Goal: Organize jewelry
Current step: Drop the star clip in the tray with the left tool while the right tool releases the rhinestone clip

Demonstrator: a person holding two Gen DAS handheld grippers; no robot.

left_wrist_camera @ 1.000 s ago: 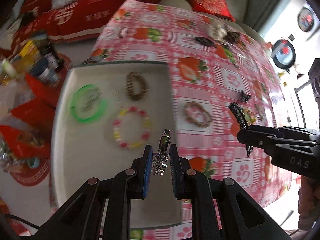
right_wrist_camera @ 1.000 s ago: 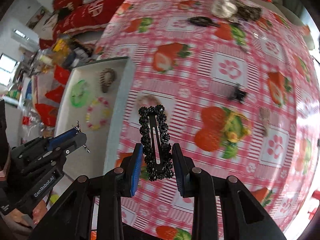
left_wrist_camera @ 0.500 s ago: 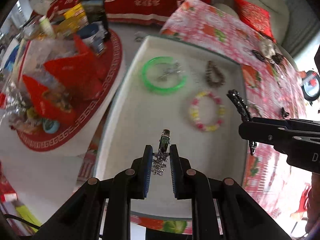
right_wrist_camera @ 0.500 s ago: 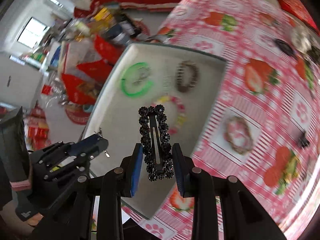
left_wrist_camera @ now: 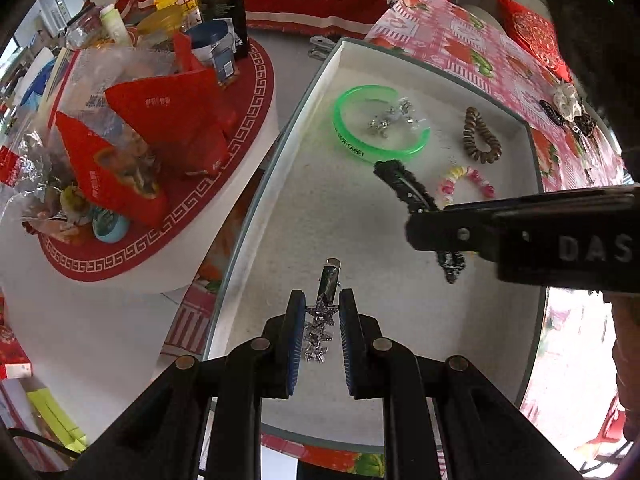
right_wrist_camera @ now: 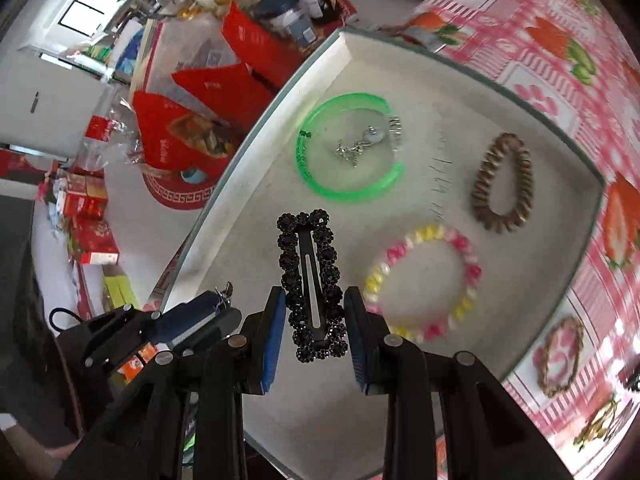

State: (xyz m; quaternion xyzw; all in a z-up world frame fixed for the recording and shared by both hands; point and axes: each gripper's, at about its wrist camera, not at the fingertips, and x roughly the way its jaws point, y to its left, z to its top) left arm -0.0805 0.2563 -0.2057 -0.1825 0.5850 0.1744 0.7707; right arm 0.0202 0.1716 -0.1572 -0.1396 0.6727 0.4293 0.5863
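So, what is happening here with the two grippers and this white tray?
A person is sorting jewelry into a white tray. The left gripper is shut on a silver star hair clip, and the right gripper is shut on a black beaded hair clip. Both are over the tray, not yet released. Inside lie a green bangle, a brown hair tie and a pink and yellow bracelet.

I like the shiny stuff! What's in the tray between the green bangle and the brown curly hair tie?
In the right wrist view, a thin silver chain lies on the tray between the green bangle and brown hair tie.
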